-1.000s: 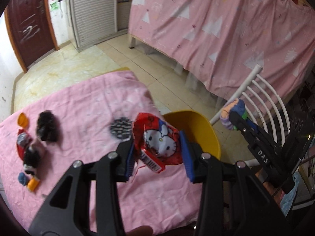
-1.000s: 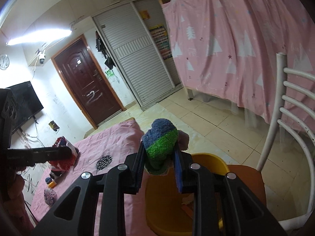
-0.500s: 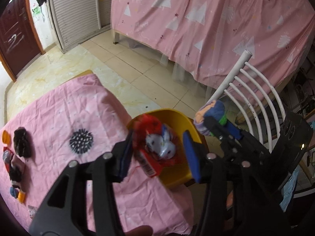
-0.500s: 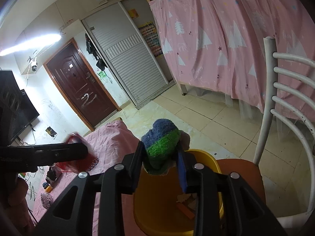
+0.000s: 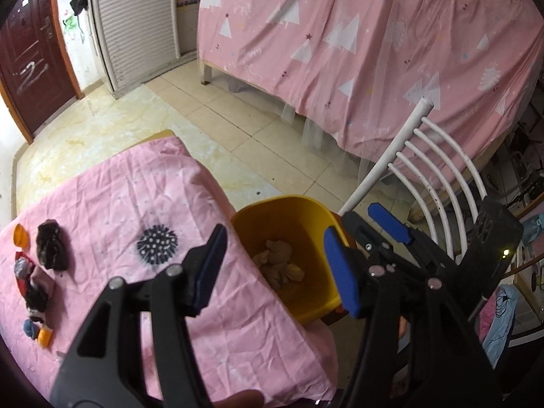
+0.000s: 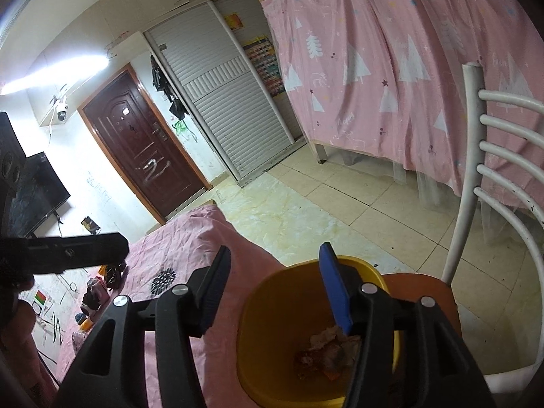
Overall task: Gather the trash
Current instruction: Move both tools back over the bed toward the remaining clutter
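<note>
- Drop step: left tongs (image 5: 272, 265) and right tongs (image 6: 272, 285) are opening, empty, above the yellow bin (image 5: 316, 210).
- Next: fetch the black scrap (image 5: 51, 250) at nine o'clock on the counter (image 5: 112, 204).

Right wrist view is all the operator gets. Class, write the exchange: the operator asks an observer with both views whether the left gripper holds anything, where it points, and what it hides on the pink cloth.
Observer: The left gripper holds nothing; its jaws are opening with nothing between them.
Operator: Where does it point?
Observer: Down at the yellow bin, at the side that meets the pink cloth.
Operator: What does it hide from me on the cloth?
Observer: An orange cap, lying beside a black crumpled piece near the cloth's left edge.
</note>
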The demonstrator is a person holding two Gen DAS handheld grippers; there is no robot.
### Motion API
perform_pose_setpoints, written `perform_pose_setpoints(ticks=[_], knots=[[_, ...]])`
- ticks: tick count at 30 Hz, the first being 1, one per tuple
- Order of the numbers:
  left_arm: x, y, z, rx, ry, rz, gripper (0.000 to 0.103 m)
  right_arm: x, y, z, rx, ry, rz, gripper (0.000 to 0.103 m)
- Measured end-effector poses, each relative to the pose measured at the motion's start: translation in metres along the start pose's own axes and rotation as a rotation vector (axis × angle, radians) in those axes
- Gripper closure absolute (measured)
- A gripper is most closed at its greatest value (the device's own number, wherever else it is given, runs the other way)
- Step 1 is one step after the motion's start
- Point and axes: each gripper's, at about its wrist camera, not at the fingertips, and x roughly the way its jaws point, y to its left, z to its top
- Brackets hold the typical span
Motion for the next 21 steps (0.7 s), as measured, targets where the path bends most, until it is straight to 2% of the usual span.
perform_pose_setpoints(ticks=[12,14,21], knots=[[-0.052,0.05,-0.022,-0.042,-0.082,0.026,0.045,0.002,0.056,-0.008,-0.086,0.031,0.028,0.048],[-0.063,0.066,-0.028,-0.055,-0.099,0.044,0.042,0.003,0.066,-0.009,-0.105,0.037,0.035,0.047],[-0.104,0.134,-0.047,-0.168,-0.167,0.095,0.041,0.014,0.112,-0.013,-0.175,0.069,0.073,0.045]])
